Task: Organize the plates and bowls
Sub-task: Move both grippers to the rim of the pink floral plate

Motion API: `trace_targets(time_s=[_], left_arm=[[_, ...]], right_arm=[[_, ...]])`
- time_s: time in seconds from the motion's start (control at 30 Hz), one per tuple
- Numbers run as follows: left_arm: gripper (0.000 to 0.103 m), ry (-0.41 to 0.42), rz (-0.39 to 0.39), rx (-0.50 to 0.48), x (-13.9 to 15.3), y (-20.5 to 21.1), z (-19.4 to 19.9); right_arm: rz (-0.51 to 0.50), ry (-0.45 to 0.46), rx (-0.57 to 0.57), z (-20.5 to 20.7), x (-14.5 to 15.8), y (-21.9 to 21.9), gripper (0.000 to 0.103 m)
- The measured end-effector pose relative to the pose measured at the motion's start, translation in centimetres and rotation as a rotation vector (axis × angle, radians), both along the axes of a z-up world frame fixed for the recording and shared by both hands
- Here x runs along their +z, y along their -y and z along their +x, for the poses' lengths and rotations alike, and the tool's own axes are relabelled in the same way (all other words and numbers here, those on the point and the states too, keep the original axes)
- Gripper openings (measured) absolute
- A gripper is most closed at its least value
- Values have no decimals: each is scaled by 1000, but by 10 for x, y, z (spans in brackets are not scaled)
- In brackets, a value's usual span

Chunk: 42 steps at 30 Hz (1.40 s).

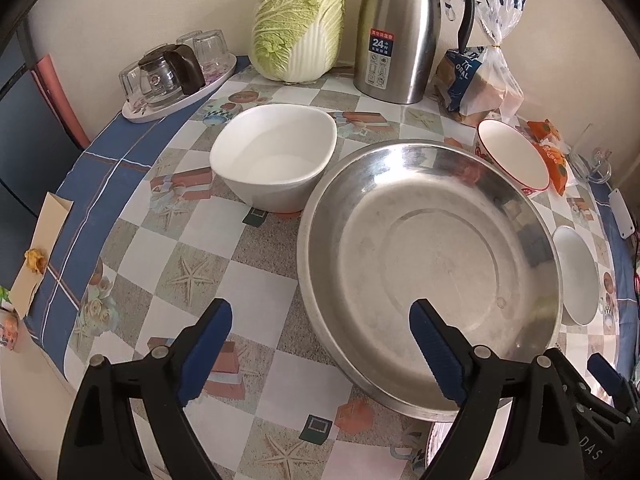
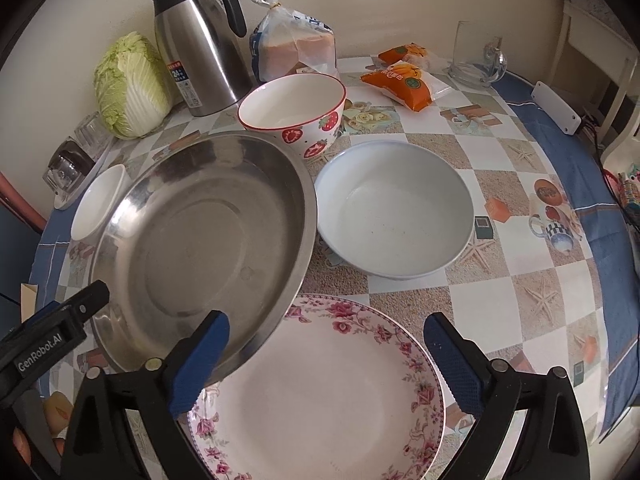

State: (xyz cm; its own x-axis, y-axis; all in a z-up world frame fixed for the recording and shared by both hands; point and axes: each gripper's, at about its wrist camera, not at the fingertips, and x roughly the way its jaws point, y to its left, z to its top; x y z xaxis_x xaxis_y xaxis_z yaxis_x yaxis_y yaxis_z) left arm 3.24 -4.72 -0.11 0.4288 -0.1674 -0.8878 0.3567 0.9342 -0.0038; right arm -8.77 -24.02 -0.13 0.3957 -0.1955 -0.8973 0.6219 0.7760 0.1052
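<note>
From the left wrist camera, the left gripper [image 1: 320,352] had its jaws wide open and held nothing. One blue finger hung over the table [image 1: 192,240]. The other hung over the near edge of the big metal pan [image 1: 428,256]. The pan sat on the checked tablecloth, and its near rim lay on the flowered plate [image 1: 440,440], of which only a sliver showed under the pan. A white square bowl [image 1: 274,156] stood just beside the pan, on its far left side. A strawberry bowl [image 1: 514,156] stood behind the pan on the right. A pale bowl [image 1: 580,276] peeked out to the right of the pan. At the back stood a cabbage [image 1: 300,24], a steel jug [image 1: 396,32], a bag of bread [image 1: 484,80] and a tray of glasses [image 1: 176,76].

From the right wrist camera, the right gripper [image 2: 326,360] was also wide open and held nothing. Its fingers [image 2: 200,360] hung over the flowered plate [image 2: 340,392], which lay flat on the table [image 2: 520,240]. The metal pan [image 2: 200,248] leaned with its right rim over the plate's left edge. The pale bowl [image 2: 394,208] stood just behind the plate. The strawberry bowl [image 2: 294,112] stood farther back, beside the pan. The white square bowl [image 2: 98,200] showed behind the pan on the left. The left gripper's black tip [image 2: 86,300] was at the pan's left rim. Orange snack packs [image 2: 404,80] lay near the back.
</note>
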Motion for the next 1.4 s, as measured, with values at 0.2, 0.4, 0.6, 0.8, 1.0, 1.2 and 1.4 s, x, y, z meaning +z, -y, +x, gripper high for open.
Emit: trace_targets(time_s=[0.2, 0.4, 0.6, 0.8, 1.0, 1.2, 1.4], left_arm=[[91, -18, -29, 26, -1, -12, -11], [91, -49, -33, 7, -5, -16, -24], [91, -68, -46, -26, -7, -16, -40], [91, -107, -69, -77, -12, -10, -48], [91, -128, -56, -128, -16, 2, -55], [92, -173, -46, -215, -25, 19, -64], [92, -197, -67, -262, -31, 35, -72]], right_arm=[[-11, -8, -8, -18, -3, -5, 99], [2, -29, -21, -33, -9, -10, 99], [14, -32, -37, -49, -10, -12, 99], [48, -61, -66, -63, -18, -8, 100], [95, -88, -108, -70, -29, 1, 100], [137, -104, -136, -72, -40, 12, 100], [154, -97, -162, -75, -45, 26, 100]])
